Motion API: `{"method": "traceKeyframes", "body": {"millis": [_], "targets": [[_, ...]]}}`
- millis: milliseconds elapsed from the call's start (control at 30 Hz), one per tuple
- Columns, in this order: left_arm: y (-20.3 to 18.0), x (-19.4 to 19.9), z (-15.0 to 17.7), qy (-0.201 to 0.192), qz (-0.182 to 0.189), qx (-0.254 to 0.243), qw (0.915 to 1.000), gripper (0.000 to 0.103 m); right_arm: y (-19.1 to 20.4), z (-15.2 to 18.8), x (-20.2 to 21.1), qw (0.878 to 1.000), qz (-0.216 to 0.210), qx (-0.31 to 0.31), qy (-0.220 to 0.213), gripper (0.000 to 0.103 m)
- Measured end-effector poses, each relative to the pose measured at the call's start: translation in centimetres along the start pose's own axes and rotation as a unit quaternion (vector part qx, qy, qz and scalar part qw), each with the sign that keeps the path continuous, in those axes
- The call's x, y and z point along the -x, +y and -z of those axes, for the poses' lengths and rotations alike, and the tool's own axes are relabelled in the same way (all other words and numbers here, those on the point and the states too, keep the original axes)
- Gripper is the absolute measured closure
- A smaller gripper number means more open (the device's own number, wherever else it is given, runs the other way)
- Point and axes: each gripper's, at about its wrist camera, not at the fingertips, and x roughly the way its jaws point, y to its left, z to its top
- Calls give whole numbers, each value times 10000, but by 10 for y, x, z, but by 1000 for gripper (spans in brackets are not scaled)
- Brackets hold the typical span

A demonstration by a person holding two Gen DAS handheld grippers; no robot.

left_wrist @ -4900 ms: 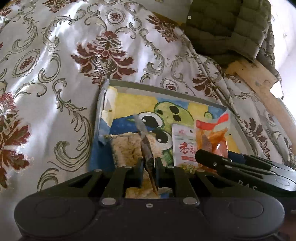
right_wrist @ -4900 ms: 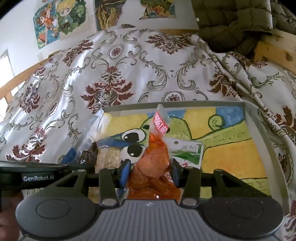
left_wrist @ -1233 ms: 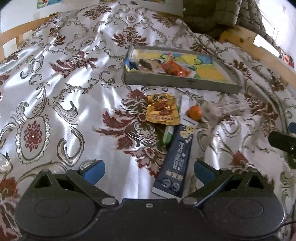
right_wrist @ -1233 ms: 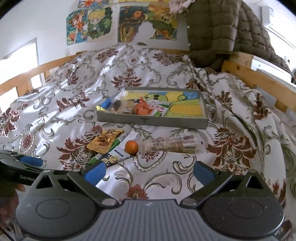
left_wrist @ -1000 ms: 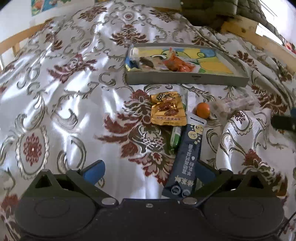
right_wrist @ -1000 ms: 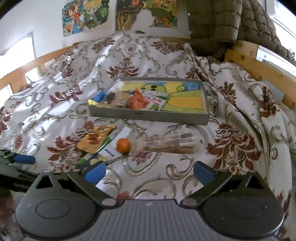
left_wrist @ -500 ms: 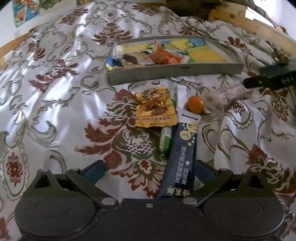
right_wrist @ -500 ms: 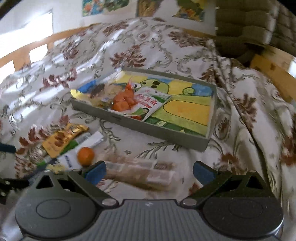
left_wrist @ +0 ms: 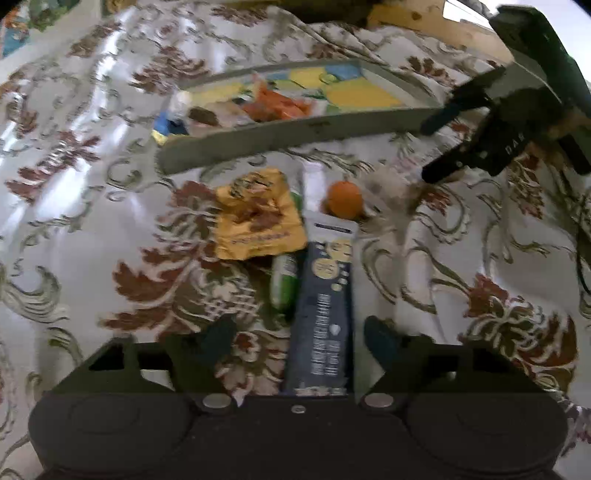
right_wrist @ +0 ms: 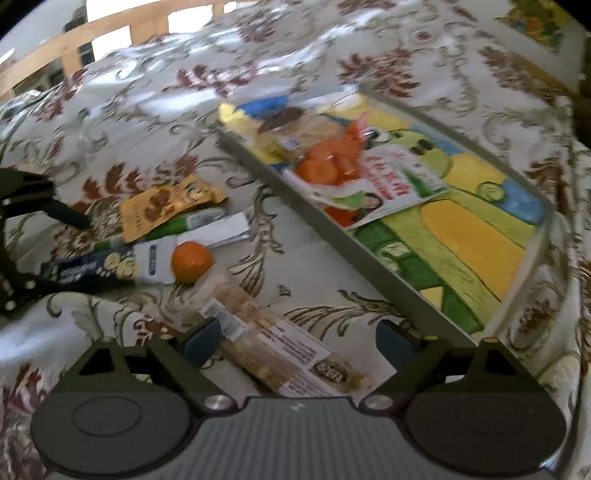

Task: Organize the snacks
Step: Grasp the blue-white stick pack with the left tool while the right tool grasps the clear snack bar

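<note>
A grey tray (left_wrist: pixel 295 129) with a cartoon lining holds several snack packets, an orange one (right_wrist: pixel 328 162) among them. On the bedspread before it lie a yellow packet (left_wrist: pixel 255 218), a green tube (left_wrist: pixel 284 284), a dark blue snack pack (left_wrist: pixel 325 306), a small orange (left_wrist: pixel 345 199) and a clear cracker pack (right_wrist: pixel 280 350). My left gripper (left_wrist: pixel 299 341) is open, its fingers either side of the blue pack's near end. My right gripper (right_wrist: pixel 295 341) is open, its fingers either side of the cracker pack; it also shows in the left wrist view (left_wrist: pixel 432 147).
A floral satin bedspread (left_wrist: pixel 92 221) covers the bed and lies in folds to the right. A wooden bed rail (right_wrist: pixel 74 40) runs behind, another (left_wrist: pixel 424 22) beyond the tray. The tray's right half (right_wrist: pixel 472 236) holds no packets.
Both grippers let go of packets in the tray, drew back open, then came in low: the left over the blue pack, the right over the cracker pack. Their fingers stand closer together than before.
</note>
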Motion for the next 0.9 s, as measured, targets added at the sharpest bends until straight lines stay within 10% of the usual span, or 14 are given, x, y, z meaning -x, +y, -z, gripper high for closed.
{"method": "traceKeyframes", "body": {"millis": [367,900], "targets": [[-2,-9,-3,165,57,199,9996,59,10,-5,-23,9963,-131,587,611,26],[-9,10,2,108,281,1030,9942,73,83,16,-9,9926,1007,510,439,50]]}}
